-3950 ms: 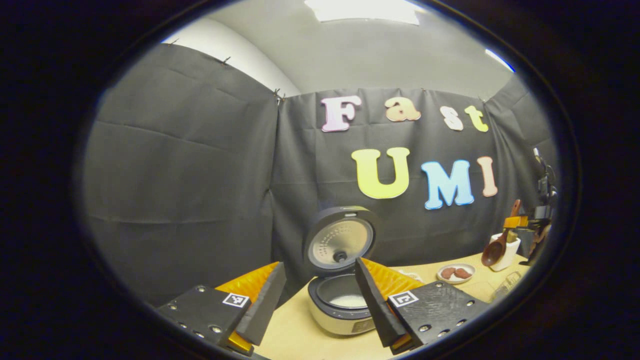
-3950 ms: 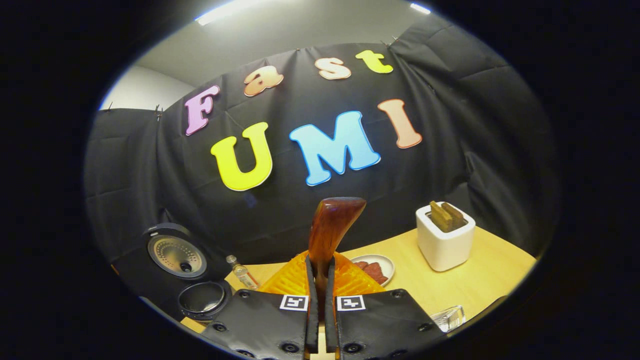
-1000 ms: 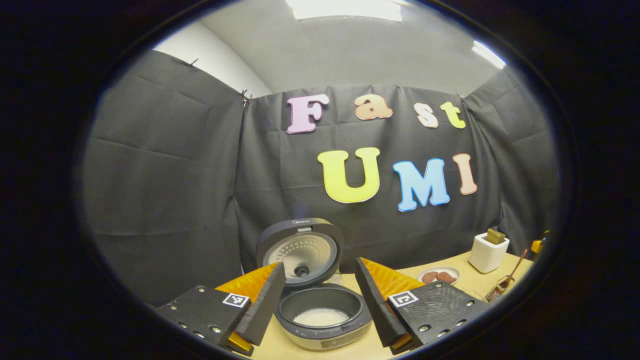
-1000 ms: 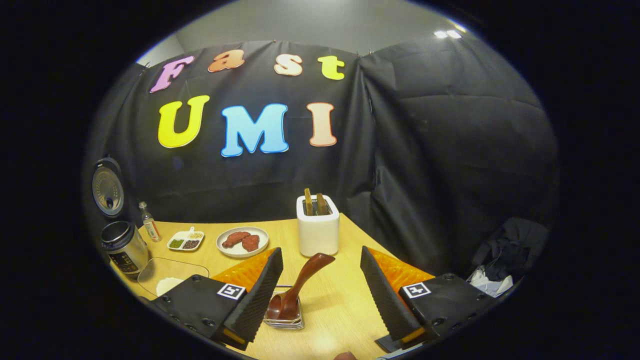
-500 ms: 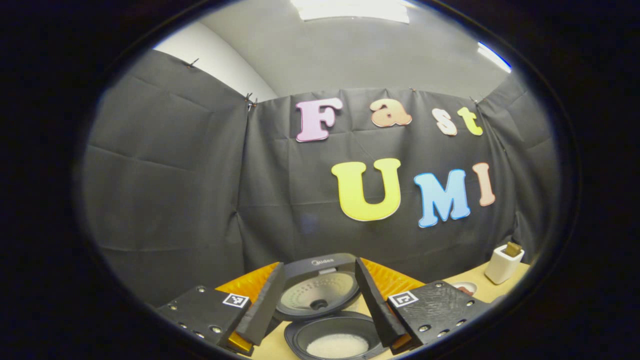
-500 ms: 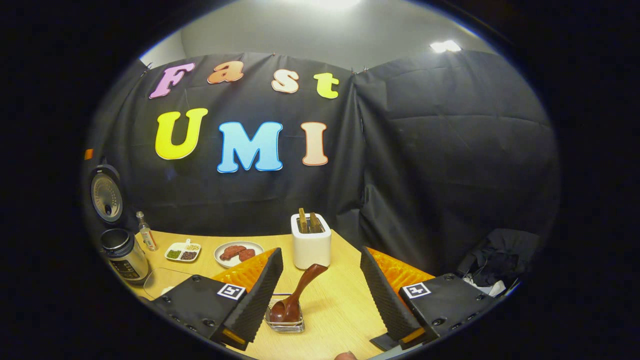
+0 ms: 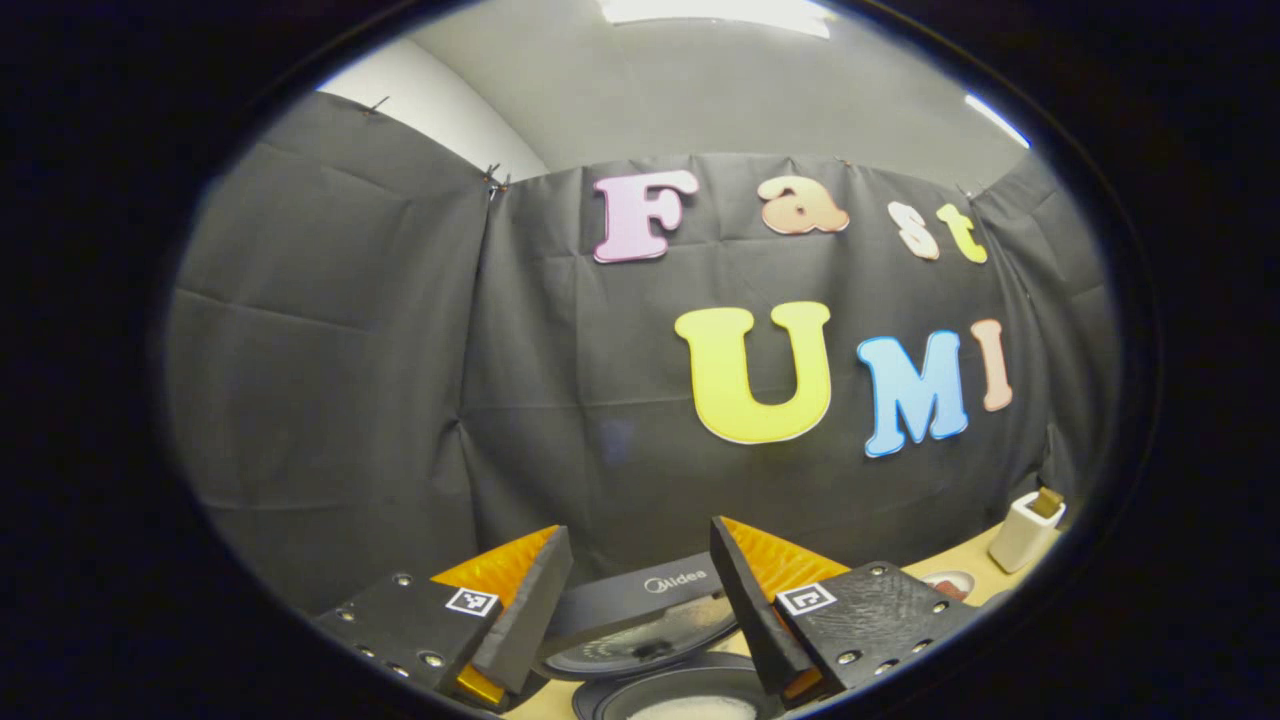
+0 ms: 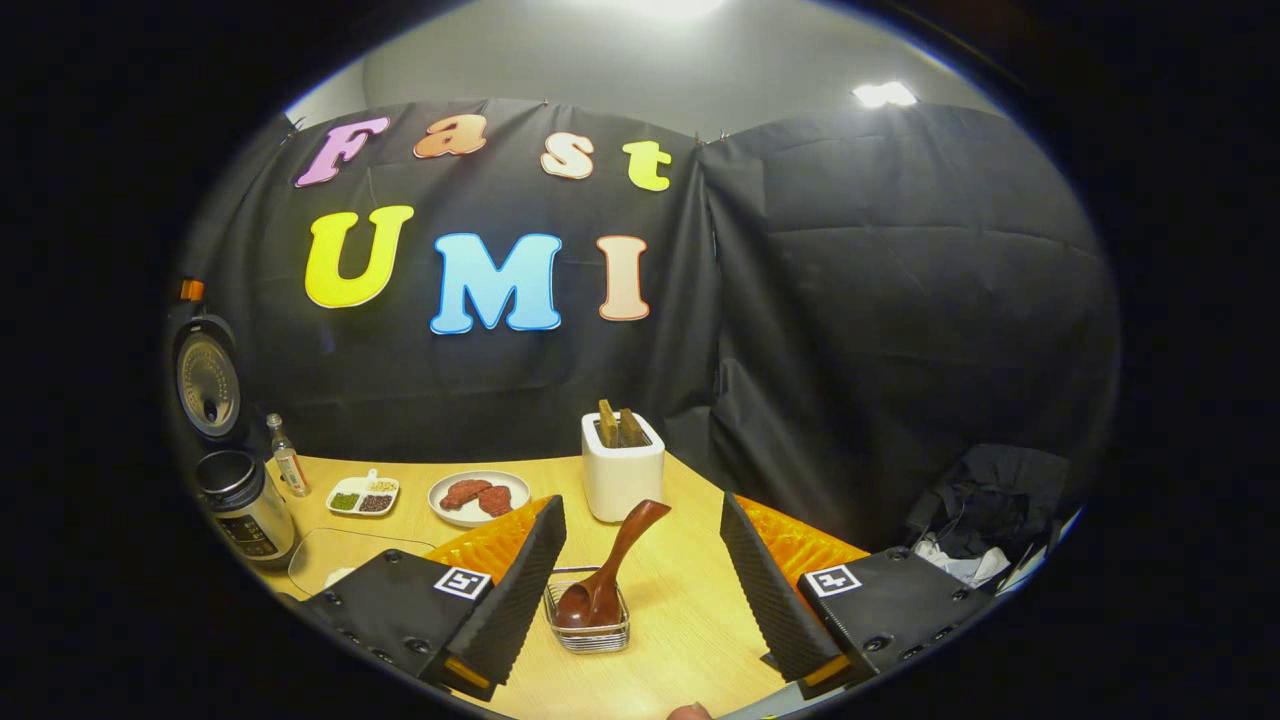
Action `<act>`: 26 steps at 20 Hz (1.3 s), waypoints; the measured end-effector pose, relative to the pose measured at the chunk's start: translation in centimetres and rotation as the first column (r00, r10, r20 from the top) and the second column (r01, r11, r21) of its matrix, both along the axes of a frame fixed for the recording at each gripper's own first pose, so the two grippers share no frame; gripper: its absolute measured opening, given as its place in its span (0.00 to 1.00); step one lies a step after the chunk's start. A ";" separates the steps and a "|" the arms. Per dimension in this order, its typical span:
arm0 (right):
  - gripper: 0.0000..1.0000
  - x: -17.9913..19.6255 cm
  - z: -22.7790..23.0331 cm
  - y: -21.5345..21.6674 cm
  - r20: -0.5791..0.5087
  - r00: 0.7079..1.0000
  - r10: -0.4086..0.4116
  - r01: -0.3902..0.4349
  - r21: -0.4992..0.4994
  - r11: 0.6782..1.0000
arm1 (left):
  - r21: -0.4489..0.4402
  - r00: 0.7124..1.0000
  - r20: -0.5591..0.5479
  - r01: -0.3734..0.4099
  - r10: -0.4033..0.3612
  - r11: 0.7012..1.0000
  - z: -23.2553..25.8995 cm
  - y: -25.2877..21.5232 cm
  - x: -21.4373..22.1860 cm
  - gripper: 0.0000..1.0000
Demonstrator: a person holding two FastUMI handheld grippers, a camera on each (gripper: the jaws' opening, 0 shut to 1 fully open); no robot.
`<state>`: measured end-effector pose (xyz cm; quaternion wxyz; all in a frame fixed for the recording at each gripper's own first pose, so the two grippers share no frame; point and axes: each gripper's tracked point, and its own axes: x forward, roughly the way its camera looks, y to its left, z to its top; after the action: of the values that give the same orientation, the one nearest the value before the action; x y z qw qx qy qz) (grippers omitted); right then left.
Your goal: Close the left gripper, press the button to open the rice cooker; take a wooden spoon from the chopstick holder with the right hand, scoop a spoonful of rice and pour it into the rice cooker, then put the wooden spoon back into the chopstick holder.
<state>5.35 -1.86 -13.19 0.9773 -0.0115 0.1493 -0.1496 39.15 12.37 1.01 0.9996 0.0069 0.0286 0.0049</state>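
Cooker lid (image 7: 640,610) nearer vs. earlier (wood table (image 8: 690,620)).

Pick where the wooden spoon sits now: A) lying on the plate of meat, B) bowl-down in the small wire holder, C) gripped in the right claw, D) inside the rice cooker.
B: the wooden spoon stands bowl-down in the wire holder, between the open right claw fingers, untouched.
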 end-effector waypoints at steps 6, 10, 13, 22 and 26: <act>0.99 -0.4 0.3 1.5 -0.011 1.000 0.013 -0.013 -0.019 1.000 | 0.014 1.000 -0.002 -0.022 0.022 1.000 -1.8 0.7 4.0 0.85; 1.00 -0.4 0.8 1.5 -0.018 1.000 0.017 -0.017 -0.028 0.999 | -0.035 0.999 -0.039 -0.028 0.027 0.999 -3.6 0.8 4.7 0.84; 1.00 -0.3 1.0 1.3 -0.017 0.999 0.026 -0.027 -0.035 0.999 | -0.107 0.998 -0.051 -0.034 0.029 0.994 -4.3 0.6 4.0 0.89; 0.97 0.4 1.4 0.8 -0.006 0.995 0.097 -0.097 -0.017 0.995 | -0.131 0.995 -0.102 -0.019 0.005 0.991 -5.6 -1.6 -0.2 0.88; 1.00 0.4 1.0 0.0 -0.004 0.994 0.113 -0.113 0.011 0.994 | -0.133 0.994 -0.112 -0.001 -0.014 0.991 -6.2 -2.8 -2.1 0.89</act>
<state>5.73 -1.88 -12.23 0.9839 -0.0149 0.1514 -0.0934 37.03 9.55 -5.22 0.9946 -0.0593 0.0854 -0.0007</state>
